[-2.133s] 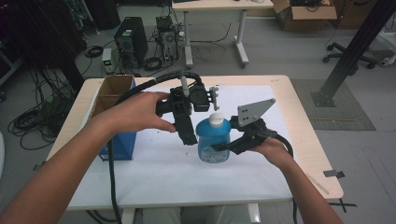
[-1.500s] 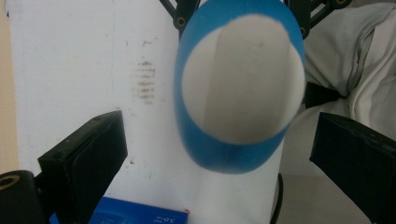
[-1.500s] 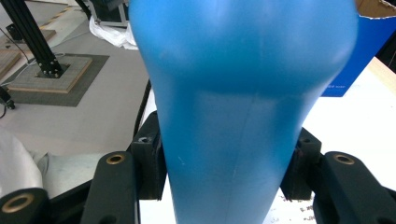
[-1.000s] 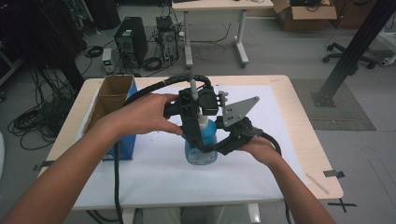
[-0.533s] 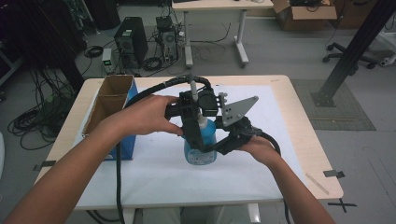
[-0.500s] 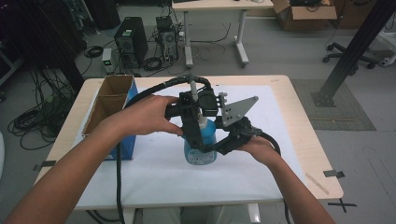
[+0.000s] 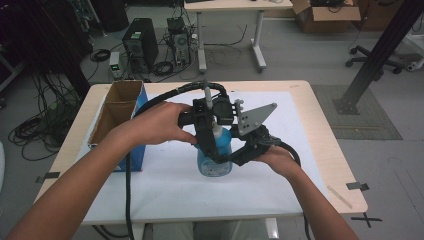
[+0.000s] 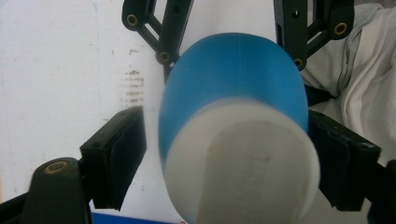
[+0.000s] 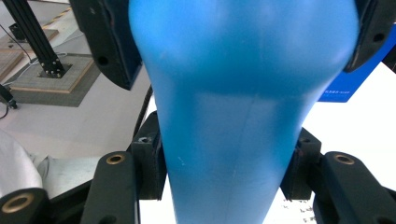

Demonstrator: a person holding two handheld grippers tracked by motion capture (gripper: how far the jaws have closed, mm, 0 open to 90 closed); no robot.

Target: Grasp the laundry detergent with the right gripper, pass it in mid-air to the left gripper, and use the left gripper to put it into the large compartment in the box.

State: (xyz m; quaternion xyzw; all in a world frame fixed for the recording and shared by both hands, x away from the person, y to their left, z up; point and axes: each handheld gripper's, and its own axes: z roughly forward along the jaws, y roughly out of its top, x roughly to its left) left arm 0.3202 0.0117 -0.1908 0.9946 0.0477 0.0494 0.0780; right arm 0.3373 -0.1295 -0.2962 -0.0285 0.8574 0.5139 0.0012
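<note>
At the left edge of the table [image 7: 320, 130] an open cardboard box [image 7: 117, 107] with a blue side is seen, untouched and well apart from the work. Next comes the left gripper [image 7: 212, 131], brought down from above over the white cap [image 8: 243, 163] of the blue bottle [image 7: 216, 155]; its jaws have just been closing around the cap, yet in the left gripper view a gap is still seen between the left pad and the cap, so the cap is bracketed rather than pinched (the right pad's contact cannot be told). The bottle stands upright on the white sheet near the table's middle. To the right, its body is clamped by the right gripper [image 9: 224, 163], jaws pressed against both sides, evidently so the bottle is kept steady while the cap is worked.
</note>
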